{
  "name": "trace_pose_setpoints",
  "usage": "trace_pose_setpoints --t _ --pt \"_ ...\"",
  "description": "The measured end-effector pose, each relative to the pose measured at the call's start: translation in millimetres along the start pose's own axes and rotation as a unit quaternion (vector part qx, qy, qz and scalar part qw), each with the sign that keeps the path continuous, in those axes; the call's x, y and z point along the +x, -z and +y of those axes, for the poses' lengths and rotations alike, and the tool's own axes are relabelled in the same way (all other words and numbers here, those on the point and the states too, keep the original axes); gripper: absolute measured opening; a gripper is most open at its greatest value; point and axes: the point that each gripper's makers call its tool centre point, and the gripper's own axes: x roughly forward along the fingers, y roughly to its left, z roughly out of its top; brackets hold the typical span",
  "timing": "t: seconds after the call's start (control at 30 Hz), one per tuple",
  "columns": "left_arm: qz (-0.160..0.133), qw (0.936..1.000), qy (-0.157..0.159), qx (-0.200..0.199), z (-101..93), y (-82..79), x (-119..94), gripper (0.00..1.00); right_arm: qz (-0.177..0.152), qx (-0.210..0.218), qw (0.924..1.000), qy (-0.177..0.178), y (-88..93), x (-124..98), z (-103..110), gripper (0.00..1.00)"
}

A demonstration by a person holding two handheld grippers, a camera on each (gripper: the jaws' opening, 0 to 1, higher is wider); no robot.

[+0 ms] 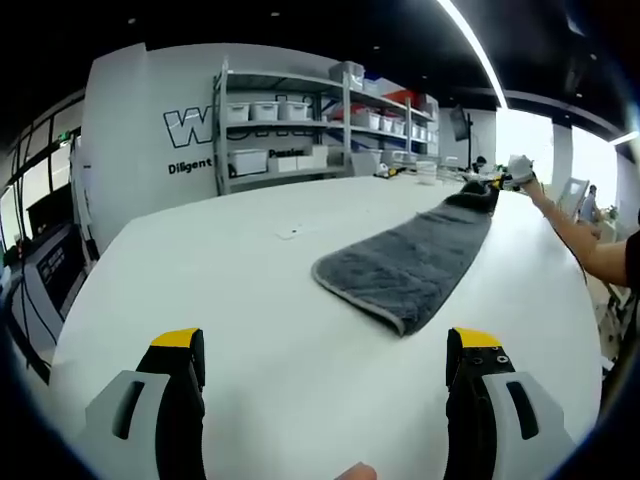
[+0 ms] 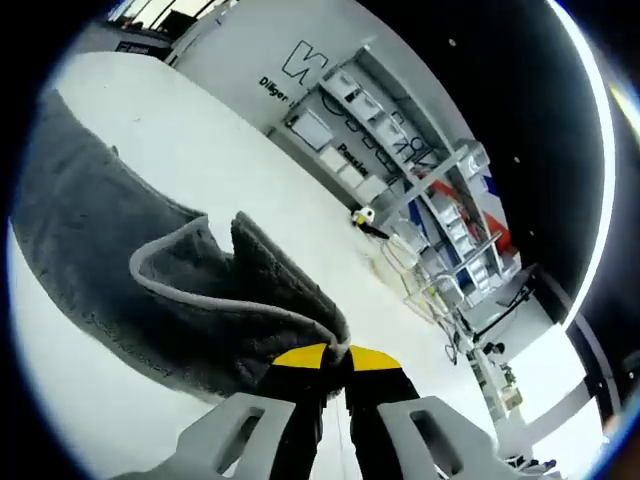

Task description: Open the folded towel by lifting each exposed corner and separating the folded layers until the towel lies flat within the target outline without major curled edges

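A dark grey towel (image 1: 415, 260) lies in a long strip across the white table (image 1: 250, 300), its near end rounded and its far end lifted. My left gripper (image 1: 330, 355) is open over bare table, short of the towel's near end. At the towel's far end my right gripper (image 1: 497, 186) grips the raised edge, with a person's arm (image 1: 590, 240) behind it. In the right gripper view the right gripper (image 2: 336, 355) is shut on the towel's edge (image 2: 300, 320), and the towel (image 2: 120, 250) hangs folded and curled from the yellow-tipped jaws.
Metal shelving (image 1: 310, 120) with white bins stands behind the table against a lettered wall. Small items (image 1: 420, 170) sit at the table's far edge. A screen and cables (image 1: 45, 270) are at the left. The same shelving (image 2: 420, 190) appears in the right gripper view.
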Motion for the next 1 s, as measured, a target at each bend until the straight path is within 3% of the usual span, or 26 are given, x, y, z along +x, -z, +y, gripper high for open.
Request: trace_pose_setpoints --t 0.03,0.2,0.37,0.83,0.9,1.0 --pt "0.001 1.0000 0.000 0.000 0.1 0.7 0.4 0.99 0.018 -0.003 0.9998 -0.007 11.7 6.1 5.9 0.03" --pt "0.006 1.0000 -0.002 -0.001 1.8 4.0 1.7 0.99 0.046 0.001 0.9987 -0.021 39.9 24.5 19.1 0.03" --pt "0.010 0.9999 -0.003 -0.003 3.3 6.6 2.6 0.99 0.064 0.001 0.9975 -0.029 60.7 36.6 25.0 0.03" --pt "-0.004 0.9999 0.004 -0.012 1.3 2.3 2.4 0.98 0.063 0.008 0.9975 -0.031 69.9 40.7 27.0 0.06" --pt "-0.003 1.0000 0.003 -0.008 1.0 2.0 2.5 0.98 0.072 0.016 0.9971 -0.018 70.2 36.1 21.2 0.15" --pt "-0.006 1.0000 0.006 0.002 -1.6 0.0 2.3 0.99 0.088 0.009 0.9956 0.031 69.9 25.2 0.6 0.41"
